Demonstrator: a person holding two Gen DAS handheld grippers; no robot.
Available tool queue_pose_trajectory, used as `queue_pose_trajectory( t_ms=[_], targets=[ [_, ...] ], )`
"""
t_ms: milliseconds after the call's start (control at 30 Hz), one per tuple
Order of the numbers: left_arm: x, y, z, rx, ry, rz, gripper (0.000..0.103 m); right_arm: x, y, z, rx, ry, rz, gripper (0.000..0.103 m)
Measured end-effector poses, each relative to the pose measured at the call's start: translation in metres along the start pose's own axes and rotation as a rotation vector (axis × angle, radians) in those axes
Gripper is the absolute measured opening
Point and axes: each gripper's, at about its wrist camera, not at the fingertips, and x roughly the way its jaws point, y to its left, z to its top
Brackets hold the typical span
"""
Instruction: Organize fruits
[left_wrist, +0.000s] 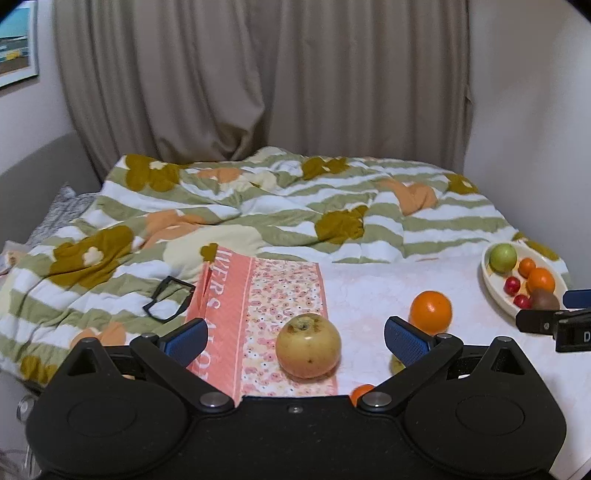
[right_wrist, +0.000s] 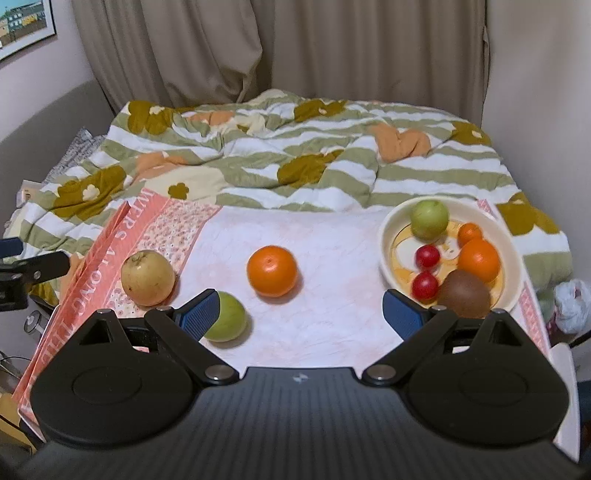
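A yellow pear-like fruit (left_wrist: 308, 345) (right_wrist: 147, 277) lies on the floral cloth, just ahead of my open left gripper (left_wrist: 295, 341) and between its fingers. An orange (left_wrist: 430, 312) (right_wrist: 272, 271) sits mid-table. A green fruit (right_wrist: 226, 316) rests by the left finger of my open right gripper (right_wrist: 301, 314), which holds nothing. The cream bowl (right_wrist: 388, 236) (left_wrist: 491, 284) at right holds a green apple (right_wrist: 429, 219), two oranges, two red fruits and a brown kiwi (right_wrist: 464, 293). A small orange fruit (left_wrist: 361, 392) peeks out by the left gripper's body.
The table (right_wrist: 325, 332) has a pale pink cover with a floral runner (left_wrist: 280, 291). Behind it lies a bed with a striped flowered quilt (left_wrist: 258, 206). Black glasses (left_wrist: 168, 298) rest on the quilt. Curtains hang behind. A white bag (right_wrist: 570, 304) sits at far right.
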Motion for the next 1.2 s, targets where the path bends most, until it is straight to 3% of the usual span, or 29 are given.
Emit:
queue_pose_trajectory(
  t_ms=[400,800,933,1033,1200],
  targets=[
    [0.085,0.022,0.001,0.136,0.123,-0.157,0.103,0.052,0.048,-0.019,0.054,0.087,-0.047,0.103],
    [0.142,0.017,-0.012,0.194,0.230,-0.211,0.101,0.099,0.061,-0.030,0.083,0.172,-0.007,0.103],
    [0.152,0.016,-0.017,0.186,0.261,-0.237,0.090,0.104,0.061,-0.030,0.075,0.170,0.004,0.103],
    [0.155,0.017,-0.017,0.165,0.273,-0.269,0.078,0.109,0.061,-0.028,0.079,0.181,0.024,0.094],
    [0.154,0.014,-0.018,0.167,0.274,-0.271,0.078,0.113,0.062,-0.026,0.059,0.184,0.044,0.087]
  ],
)
